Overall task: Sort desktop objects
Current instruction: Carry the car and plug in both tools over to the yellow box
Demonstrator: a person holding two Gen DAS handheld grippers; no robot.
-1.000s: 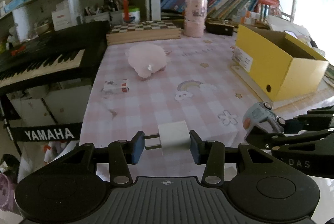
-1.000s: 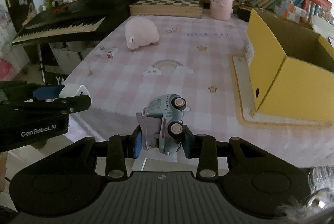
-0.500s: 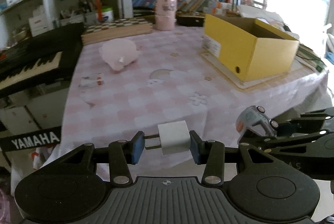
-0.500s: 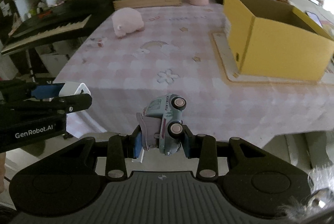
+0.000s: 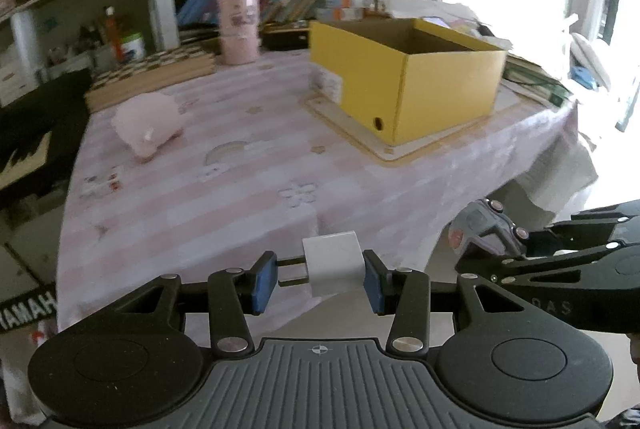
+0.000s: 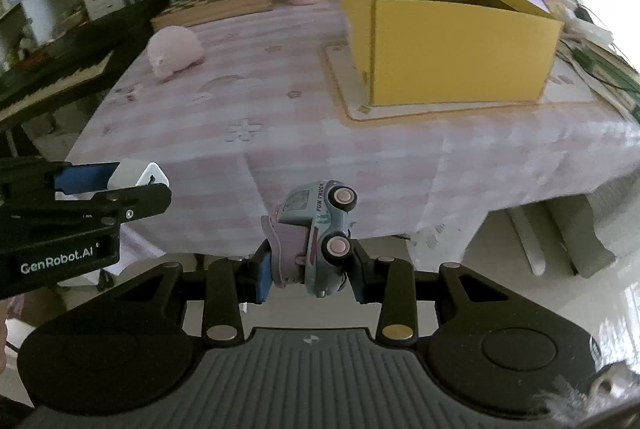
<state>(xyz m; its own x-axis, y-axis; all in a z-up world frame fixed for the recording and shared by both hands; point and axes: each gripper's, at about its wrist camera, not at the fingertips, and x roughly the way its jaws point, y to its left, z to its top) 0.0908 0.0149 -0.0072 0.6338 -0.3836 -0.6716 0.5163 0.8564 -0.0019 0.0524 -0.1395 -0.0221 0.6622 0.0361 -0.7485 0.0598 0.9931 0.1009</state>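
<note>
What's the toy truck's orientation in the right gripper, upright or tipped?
Tipped on its side: the pale blue toy truck sits clamped in the right gripper, two pink wheels facing the camera, one above the other.

One yellow box (image 5: 404,85), one pink plush pig (image 5: 146,127), one white charger (image 5: 334,263), one toy truck (image 6: 316,235), two stacked pink rolls (image 5: 238,29).
</note>
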